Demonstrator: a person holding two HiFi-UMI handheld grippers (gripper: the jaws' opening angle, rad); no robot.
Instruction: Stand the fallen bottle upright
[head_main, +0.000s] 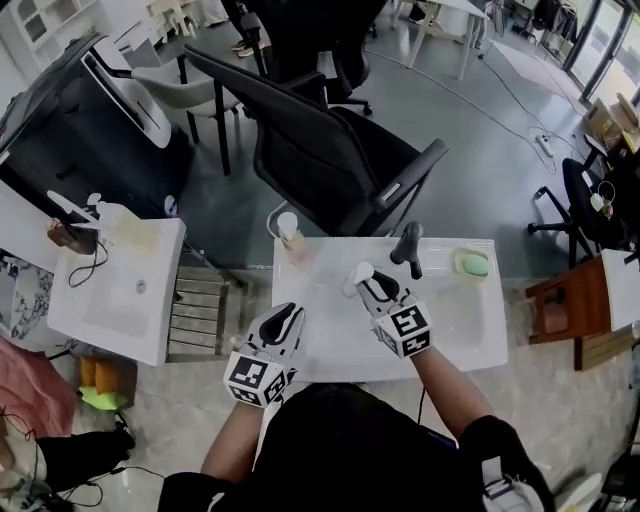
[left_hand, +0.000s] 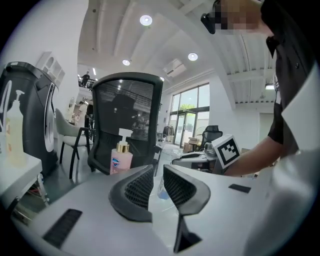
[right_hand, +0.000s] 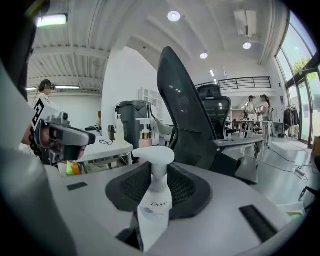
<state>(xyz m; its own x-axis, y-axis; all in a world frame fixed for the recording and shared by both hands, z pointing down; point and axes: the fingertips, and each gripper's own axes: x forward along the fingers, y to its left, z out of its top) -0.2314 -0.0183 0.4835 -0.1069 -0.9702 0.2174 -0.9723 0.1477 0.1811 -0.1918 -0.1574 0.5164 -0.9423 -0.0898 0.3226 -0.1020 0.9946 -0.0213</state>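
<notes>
A white Dove pump bottle (right_hand: 153, 202) stands roughly upright between the jaws of my right gripper (right_hand: 155, 182), which is shut on its body below the pump head. In the head view the bottle (head_main: 358, 276) and right gripper (head_main: 367, 283) are over the middle of the white table (head_main: 455, 335). I cannot tell whether the bottle's base touches the table. My left gripper (head_main: 286, 316) hovers at the table's front left, apart from the bottle. Its jaws (left_hand: 157, 176) stand a narrow gap apart with nothing between them.
A pink pump bottle (head_main: 290, 236) stands upright at the table's back left corner. A green soap dish (head_main: 472, 263) and a black fixture (head_main: 408, 247) sit at the back right. A black office chair (head_main: 330, 150) stands behind the table, and a second white table (head_main: 110, 295) is to the left.
</notes>
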